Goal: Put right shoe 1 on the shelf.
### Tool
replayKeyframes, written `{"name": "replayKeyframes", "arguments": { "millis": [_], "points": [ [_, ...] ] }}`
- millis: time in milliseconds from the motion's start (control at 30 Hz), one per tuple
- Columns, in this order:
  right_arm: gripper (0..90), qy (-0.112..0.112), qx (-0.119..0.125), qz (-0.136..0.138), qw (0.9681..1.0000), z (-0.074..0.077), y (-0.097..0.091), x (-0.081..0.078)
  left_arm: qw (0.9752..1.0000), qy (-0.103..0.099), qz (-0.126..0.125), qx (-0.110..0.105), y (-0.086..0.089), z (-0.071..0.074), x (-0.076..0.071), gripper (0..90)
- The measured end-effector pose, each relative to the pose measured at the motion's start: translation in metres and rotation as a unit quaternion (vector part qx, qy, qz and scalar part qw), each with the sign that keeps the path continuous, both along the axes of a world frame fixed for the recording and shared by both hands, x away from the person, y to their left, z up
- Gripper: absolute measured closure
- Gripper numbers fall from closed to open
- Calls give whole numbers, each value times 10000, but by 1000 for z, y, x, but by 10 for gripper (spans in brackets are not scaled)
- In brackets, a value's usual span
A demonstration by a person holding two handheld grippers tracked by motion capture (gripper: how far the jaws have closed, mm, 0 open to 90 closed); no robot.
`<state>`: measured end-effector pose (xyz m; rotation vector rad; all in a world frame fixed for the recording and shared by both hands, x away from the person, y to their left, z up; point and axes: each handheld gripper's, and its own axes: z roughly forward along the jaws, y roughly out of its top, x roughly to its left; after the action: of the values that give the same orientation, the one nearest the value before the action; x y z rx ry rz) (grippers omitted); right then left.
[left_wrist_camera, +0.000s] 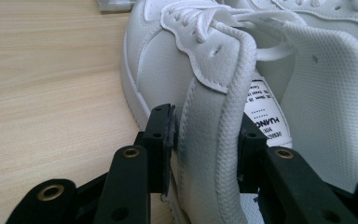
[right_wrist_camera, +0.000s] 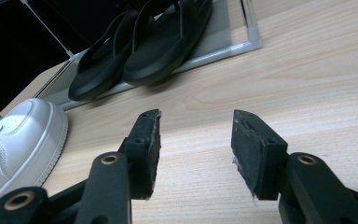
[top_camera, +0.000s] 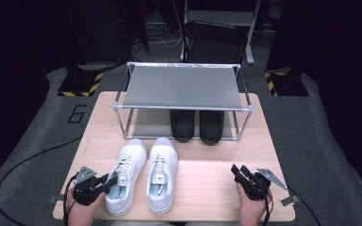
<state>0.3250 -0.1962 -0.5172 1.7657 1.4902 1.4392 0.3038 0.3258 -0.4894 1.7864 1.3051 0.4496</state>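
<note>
Two white sneakers: side by side at the near middle of the table (top_camera: 264, 155), toes toward the shoe rack (top_camera: 184, 87); the left sneaker (top_camera: 125, 176) is the one in hand, the right sneaker (top_camera: 162, 173) lies just beside it
Shoe rack: metal frame with a grey top shelf, bare; a pair of black sandals (top_camera: 197, 125) sits on its lower shelf
Weight and stiffness: judged light to middling; rubber sole stiff, leather-like upper firm but giving, padded collar soft
Surface: smooth upper may slip under the pads; the woven collar edge should give better bite
Where to hold: the outer side wall of the collar (left_wrist_camera: 214, 140) by the heel, one jaw outside and one inside the shoe; a thin wall, so the toe may sag when lifted
Left gripper (left_wrist_camera: 205, 149): jaws straddle that collar wall; the inner pad touches it, the outer stands a sliver off, so not yet clamped
Right gripper (right_wrist_camera: 195, 140): jaws spread wide over bare wood, holding nothing, well apart from both sneakers
Writing: insole label (left_wrist_camera: 265, 114) reads "HUANQ…", cut off; smaller lines too fine to read
Floor mark: a "6" (top_camera: 77, 114) left of the table
</note>
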Motion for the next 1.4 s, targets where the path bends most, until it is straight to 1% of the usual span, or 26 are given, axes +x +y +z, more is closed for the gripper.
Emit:
{"name": "replayKeyframes", "arguments": {
  "millis": [67,100,200,233,333,400,433,467,533,567,600,633,700,733,800,833,867,933,1133,1200,1233,1267,1300,1333,1400],
  "points": [
    [521,-3,-11,5,10000,0,1,0,10000,38,-22,13,0,0,1,655],
    [521,-11,-13,11,10000,0,1,0,9999,102,-56,42,0,1,1,657],
    [520,-6,-2,26,10000,0,2,1,9998,108,-57,142,-1,2,2,661],
    [520,3,-12,15,10000,0,2,1,9997,147,-96,179,-1,2,2,663],
    [519,-7,-1,26,10000,0,2,1,9997,199,-70,158,-1,2,2,672],
    [520,1,28,32,10000,0,2,2,9996,174,-40,196,-2,2,3,683],
    [520,4,61,34,10000,0,2,2,9995,182,-45,260,-2,3,2,692],
    [519,-4,54,37,10000,-1,2,2,9994,129,-15,331,-4,3,2,699],
    [519,8,63,46,10000,-1,2,2,9992,105,11,384,-5,3,2,710],
    [518,8,67,53,10000,-1,3,2,9991,153,-24,390,-4,3,2,715],
    [518,14,66,59,10000,-1,3,2,9992,119,17,383,-5,3,2,716],
    [517,15,70,57,10000,-1,3,2,9992,125,12,391,-5,3,2,718],
    [517,8,86,40,10000,-1,2,2,9987,133,2,486,-6,4,1,735],
    [517,11,73,32,10000,-2,1,2,9987,60,77,494,-7,2,1,743],
    [517,30,120,26,9999,-2,1,2,9990,100,88,426,-6,3,0,755],
    [516,23,127,22,9999,-2,0,2,9990,85,119,412,-5,2,0,760],
    [516,27,122,14,9999,-2,0,2,9990,56,144,415,-6,2,-1,766],
    [516,22,112,10,9999,-3,0,2,9989,59,168,442,-6,3,-2,774],
    [516,34,150,-7,9999,-3,-1,2,9990,-25,253,356,-6,2,-3,789],
    [516,41,162,-27,9999,-3,-2,3,9990,-114,305,309,-7,0,-4,792],
    [516,53,142,-31,9999,-4,-2,4,9990,-127,318,282,-7,0,-4,794],
    [516,62,177,-28,9998,-4,-2,4,9992,-96,293,272,-6,0,-4,796],
    [516,54,186,-29,9998,-4,-2,5,9989,-180,344,244,-6,-1,-4,799],
    [516,64,193,-27,9998,-5,-2,5,9992,-115,301,239,-5,0,-5,801],
    [516,104,238,-33,9997,-5,-1,6,9991,-168,329,193,-4,-1,-5,802]
  ]
}}
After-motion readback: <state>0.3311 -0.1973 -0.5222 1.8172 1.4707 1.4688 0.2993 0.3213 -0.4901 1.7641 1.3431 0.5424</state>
